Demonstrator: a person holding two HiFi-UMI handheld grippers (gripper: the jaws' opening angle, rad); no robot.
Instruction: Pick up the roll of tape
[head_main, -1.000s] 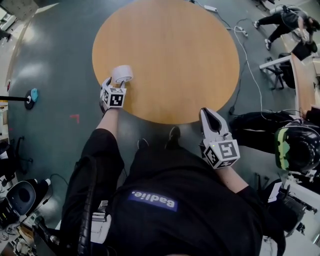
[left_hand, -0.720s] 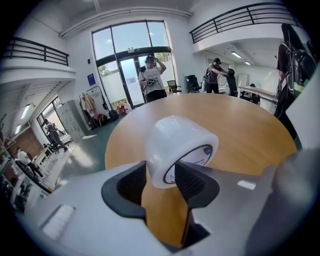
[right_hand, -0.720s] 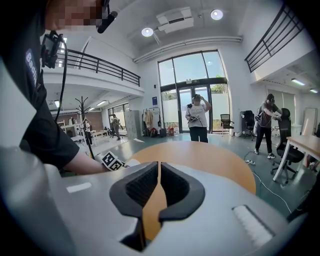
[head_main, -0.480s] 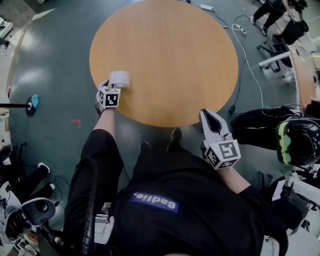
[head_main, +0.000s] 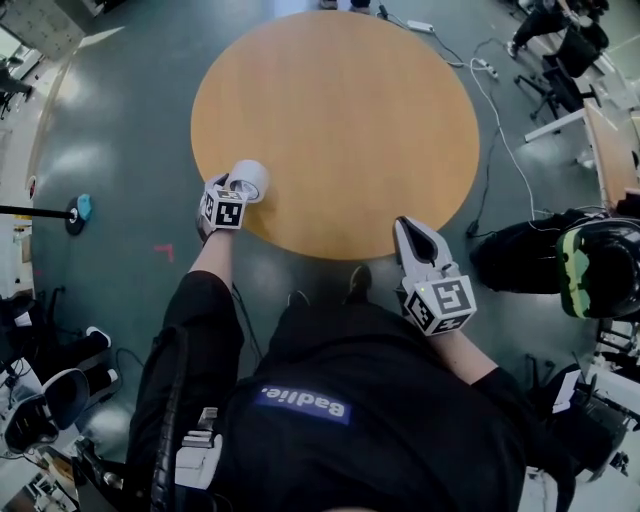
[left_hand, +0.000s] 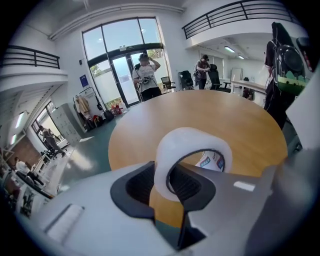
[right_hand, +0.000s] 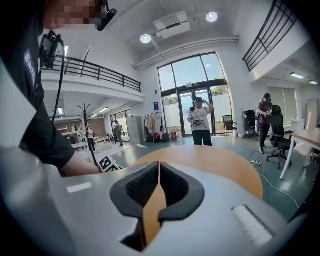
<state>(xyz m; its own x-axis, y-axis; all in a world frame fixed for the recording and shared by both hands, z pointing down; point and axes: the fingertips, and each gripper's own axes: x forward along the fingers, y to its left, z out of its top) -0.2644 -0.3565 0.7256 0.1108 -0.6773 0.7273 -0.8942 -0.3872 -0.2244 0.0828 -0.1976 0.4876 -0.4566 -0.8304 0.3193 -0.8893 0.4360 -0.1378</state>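
The left gripper has just been closing its jaws, which now pinch the wall of the roll of tape, one pad inside the ring and one outside, over the round table's near-left edge. The right gripper hangs at the near edge, jaws together with nothing between them.

We see a round wooden table standing on a dark grey-green floor, the roll of tape at its near left edge, contact unclear.

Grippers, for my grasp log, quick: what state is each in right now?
Left gripper: jaws have just been closing, now shut on the roll of tape.
Right gripper: shut, nothing between its jaws.
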